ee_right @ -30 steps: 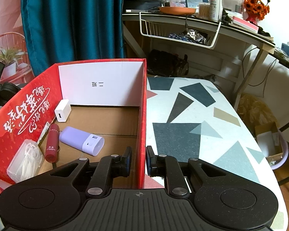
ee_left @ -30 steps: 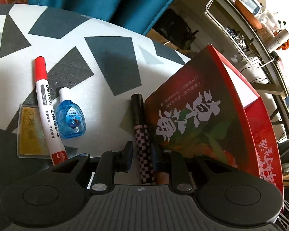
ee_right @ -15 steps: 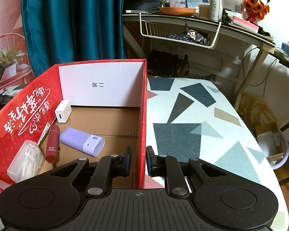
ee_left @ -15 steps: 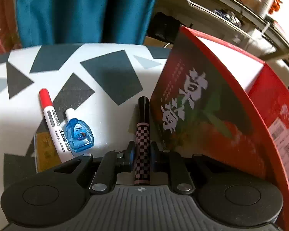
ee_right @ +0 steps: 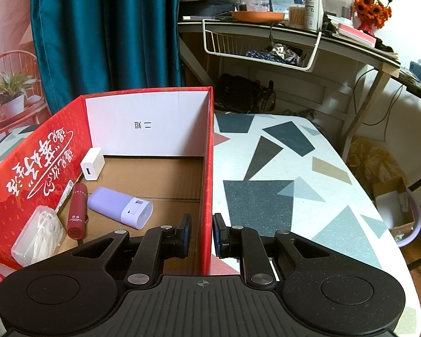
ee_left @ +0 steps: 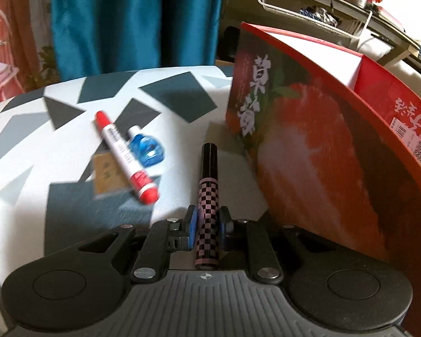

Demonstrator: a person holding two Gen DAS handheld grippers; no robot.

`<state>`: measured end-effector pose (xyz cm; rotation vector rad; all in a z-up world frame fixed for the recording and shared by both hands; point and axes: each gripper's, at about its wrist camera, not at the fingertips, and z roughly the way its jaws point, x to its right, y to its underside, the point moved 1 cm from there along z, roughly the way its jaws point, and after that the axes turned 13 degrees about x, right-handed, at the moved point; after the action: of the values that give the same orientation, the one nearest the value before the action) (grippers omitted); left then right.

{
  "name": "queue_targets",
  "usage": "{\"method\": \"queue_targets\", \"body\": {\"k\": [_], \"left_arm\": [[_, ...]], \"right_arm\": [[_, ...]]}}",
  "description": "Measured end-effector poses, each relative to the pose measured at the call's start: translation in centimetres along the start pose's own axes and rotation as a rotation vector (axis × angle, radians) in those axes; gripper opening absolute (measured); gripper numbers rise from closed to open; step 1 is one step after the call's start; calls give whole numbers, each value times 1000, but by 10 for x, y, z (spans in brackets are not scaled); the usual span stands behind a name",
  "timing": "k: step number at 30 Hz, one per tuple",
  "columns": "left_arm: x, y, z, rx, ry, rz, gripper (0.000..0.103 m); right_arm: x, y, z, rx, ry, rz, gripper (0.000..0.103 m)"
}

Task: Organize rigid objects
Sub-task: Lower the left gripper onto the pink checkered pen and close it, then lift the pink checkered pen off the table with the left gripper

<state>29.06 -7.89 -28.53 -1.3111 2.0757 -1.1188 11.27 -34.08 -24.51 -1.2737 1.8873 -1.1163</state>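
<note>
The left gripper (ee_left: 207,224) clamps a checkered pen (ee_left: 207,210) above the table beside the red box (ee_right: 207,168), whose wall the right gripper (ee_right: 201,234) pinches; several items lie inside, while a marker (ee_left: 125,157) and blue bottle (ee_left: 147,150) remain outside.

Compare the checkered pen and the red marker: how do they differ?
The checkered pen is black and pink; the red marker is white with red ends. The pen is clamped in the left gripper; the marker lies free on the table, beside a blue bottle. Both are slim sticks.
</note>
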Motion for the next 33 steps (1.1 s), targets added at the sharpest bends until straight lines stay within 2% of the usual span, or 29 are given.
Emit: {"method": "queue_targets", "body": {"k": [3,16,20,33], "left_arm": [[-4,3,-5,8,-9,-35,18],[1,-1,7,52,-16,-11,18],[-8,0,6,61,6,-87,17],[-9,13,-7,87,-1,-142,17]], "right_arm": [[1,0,-1,2,0,1,16],[0,0,-1,3,0,1,16],[1,1,-1,2,0,1,16],[1,1,-1,3,0,2,16]]}}
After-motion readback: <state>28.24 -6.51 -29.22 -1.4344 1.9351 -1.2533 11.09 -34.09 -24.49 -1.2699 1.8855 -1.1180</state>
